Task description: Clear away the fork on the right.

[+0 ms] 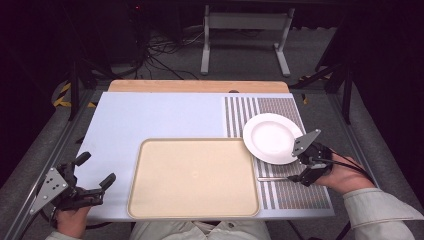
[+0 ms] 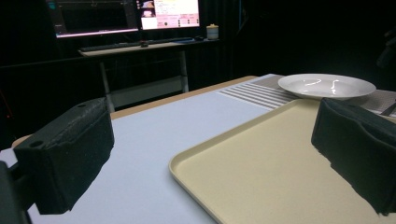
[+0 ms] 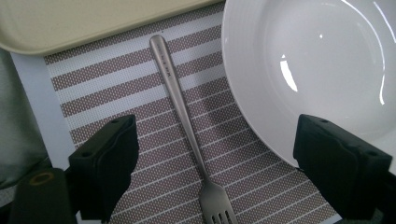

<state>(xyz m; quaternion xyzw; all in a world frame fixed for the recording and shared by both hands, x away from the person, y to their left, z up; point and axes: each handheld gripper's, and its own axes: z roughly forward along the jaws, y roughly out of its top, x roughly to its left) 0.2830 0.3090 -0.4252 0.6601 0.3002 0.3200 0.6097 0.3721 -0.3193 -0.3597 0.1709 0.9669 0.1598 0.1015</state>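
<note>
Two black jaws rose from the bottom of the frame, one at the lower left and one at the right edge. They stood far apart, with nothing between them, so the left gripper (image 2: 210, 163) was wide open. A cream tray (image 2: 261, 154) lay flat across the lower middle and right, on a pale blue table top (image 2: 154, 126). In the upper right sat a white plate (image 2: 327, 86) on a striped mat (image 2: 254, 93), just past the far edge of the tray. At the top left, far back in the dark, two lit screens (image 2: 126, 14) stood on a desk (image 2: 135, 46).
</note>
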